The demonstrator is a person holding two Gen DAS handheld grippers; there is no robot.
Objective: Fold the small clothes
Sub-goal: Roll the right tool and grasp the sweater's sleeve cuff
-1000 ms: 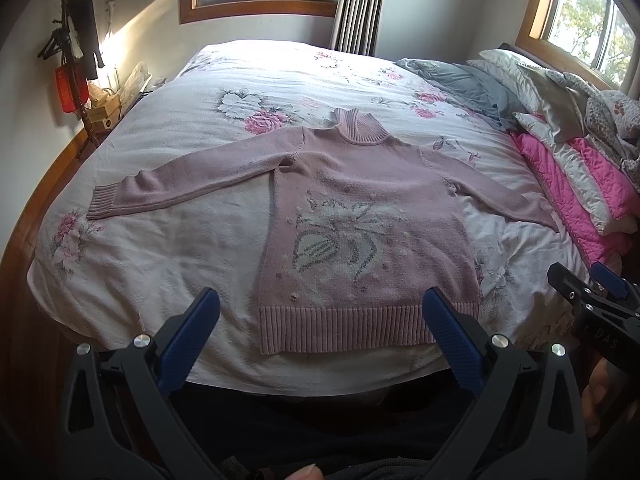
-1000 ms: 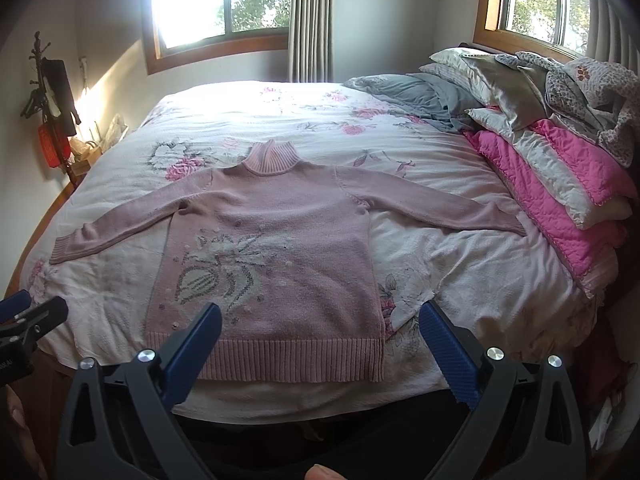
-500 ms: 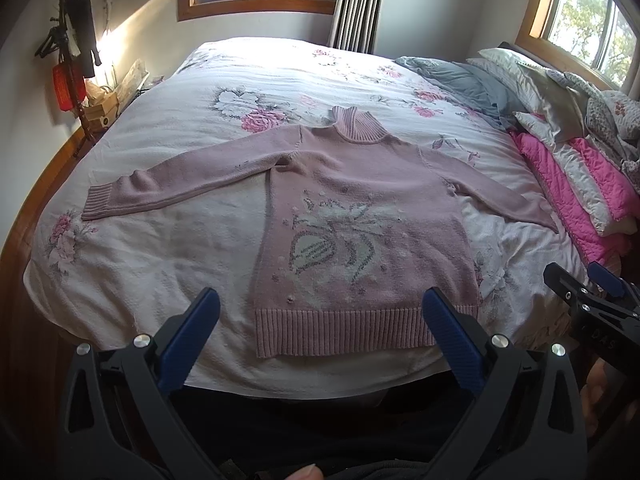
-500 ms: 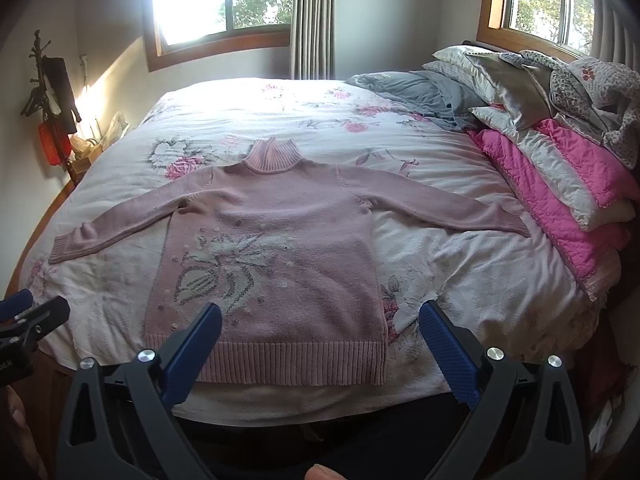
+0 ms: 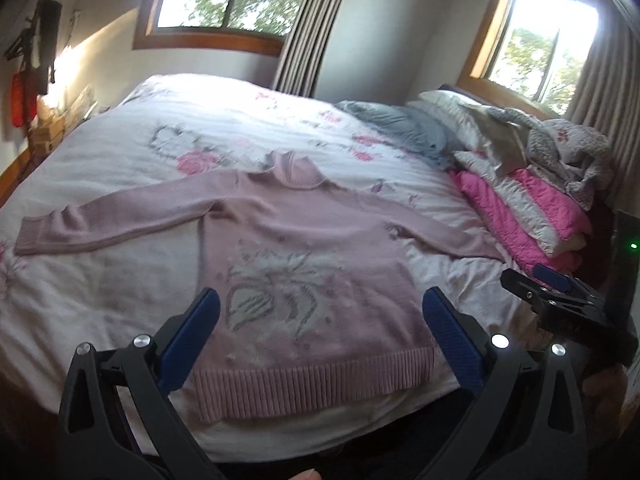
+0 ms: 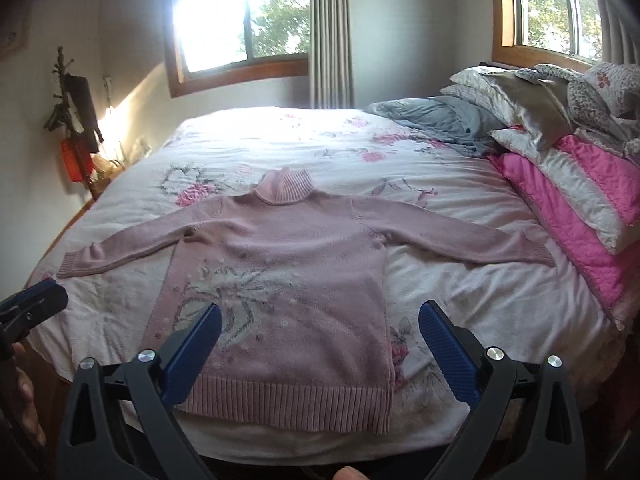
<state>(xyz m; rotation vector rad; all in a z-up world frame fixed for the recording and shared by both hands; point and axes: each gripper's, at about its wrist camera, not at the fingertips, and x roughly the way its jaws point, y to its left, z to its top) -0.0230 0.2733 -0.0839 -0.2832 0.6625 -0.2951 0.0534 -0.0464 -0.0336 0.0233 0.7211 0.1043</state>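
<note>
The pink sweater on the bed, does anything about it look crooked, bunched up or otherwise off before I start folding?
Nothing stands out. The pink sweater lies flat, face up on the floral bedspread, both sleeves spread out sideways and the hem near the bed's front edge. Both grippers, left and right, are open and not touching it.

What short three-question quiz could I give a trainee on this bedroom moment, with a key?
1. True or false: the pink sweater lies flat on the bed with both sleeves spread out.
2. Which gripper is holding cloth: A) the left gripper, B) the right gripper, C) neither?
3. Fill in: the stacked pink and white bedding sits at the sweater's ____ sleeve end, as the right wrist camera shows it.

Key
1. True: the body is flat, hem toward the cameras, collar away.
2. C: both stand open above the hem, holding nothing.
3. Right-hand.
</note>
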